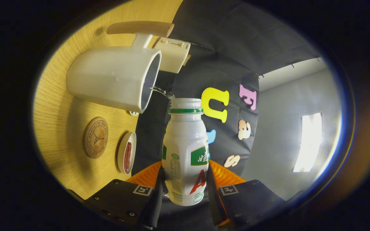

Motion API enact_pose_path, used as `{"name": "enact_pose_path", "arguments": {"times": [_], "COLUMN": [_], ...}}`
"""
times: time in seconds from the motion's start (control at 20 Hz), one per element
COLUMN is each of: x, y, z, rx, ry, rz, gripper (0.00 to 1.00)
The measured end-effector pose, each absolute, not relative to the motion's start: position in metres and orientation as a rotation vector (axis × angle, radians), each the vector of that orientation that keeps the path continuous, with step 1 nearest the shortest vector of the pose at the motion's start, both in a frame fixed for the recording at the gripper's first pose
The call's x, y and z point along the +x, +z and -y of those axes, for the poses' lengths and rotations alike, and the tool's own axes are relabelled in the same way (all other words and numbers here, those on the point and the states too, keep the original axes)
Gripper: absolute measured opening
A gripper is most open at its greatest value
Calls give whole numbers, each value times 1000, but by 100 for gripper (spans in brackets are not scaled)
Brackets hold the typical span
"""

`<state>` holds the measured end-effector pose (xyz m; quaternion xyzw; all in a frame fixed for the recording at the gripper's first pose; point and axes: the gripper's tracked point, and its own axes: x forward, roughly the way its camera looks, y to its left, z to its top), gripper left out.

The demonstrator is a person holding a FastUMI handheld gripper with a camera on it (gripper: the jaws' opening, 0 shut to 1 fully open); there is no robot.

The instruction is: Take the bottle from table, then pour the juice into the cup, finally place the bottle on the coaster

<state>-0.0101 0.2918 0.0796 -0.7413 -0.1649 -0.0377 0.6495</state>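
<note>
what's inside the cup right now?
A thin stream runs from the bottle, held in the claw, into the cup's mouth. Only its shadowed inner wall shows; the fill level is hidden by the cup's side.

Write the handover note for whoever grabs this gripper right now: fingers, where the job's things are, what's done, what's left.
Gripper: shut on the bottle, both orange fingers pressing its sides, the whole rig tipped over for pouring.
Bottle: uncapped, mouth just at the rim of the white cup; a thin stream runs from the mouth into the cup.
Cup: stands on the wooden table, wooden-handled.
Coaster: round, on the table beside the cup, nothing on it; a small dish sits next to it.
Done: bottle picked up, pour under way.
Left: finish the pour, right the bottle, set it on the coaster, release.
</note>
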Motion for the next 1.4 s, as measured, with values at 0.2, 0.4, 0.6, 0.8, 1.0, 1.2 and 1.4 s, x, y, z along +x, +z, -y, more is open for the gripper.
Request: {"name": "enact_pose_path", "arguments": {"times": [0.2,0.4,0.6,0.8,1.0,1.2,1.4], "x": [-10,-9,-9,-10,-11,-11,-10], "y": [80,79,80,80,78,79,80], "z": [-291,-290,-290,-291,-292,-292,-291], "rx": [-1691,-1700,-1708,-1718,-1738,-1743,-1757], "ry": [-87,-88,-90,-89,-91,-90,-93], "rz": [373,373,376,383,394,400,409], "gripper": [61,61,61,61,61,61,61]}}
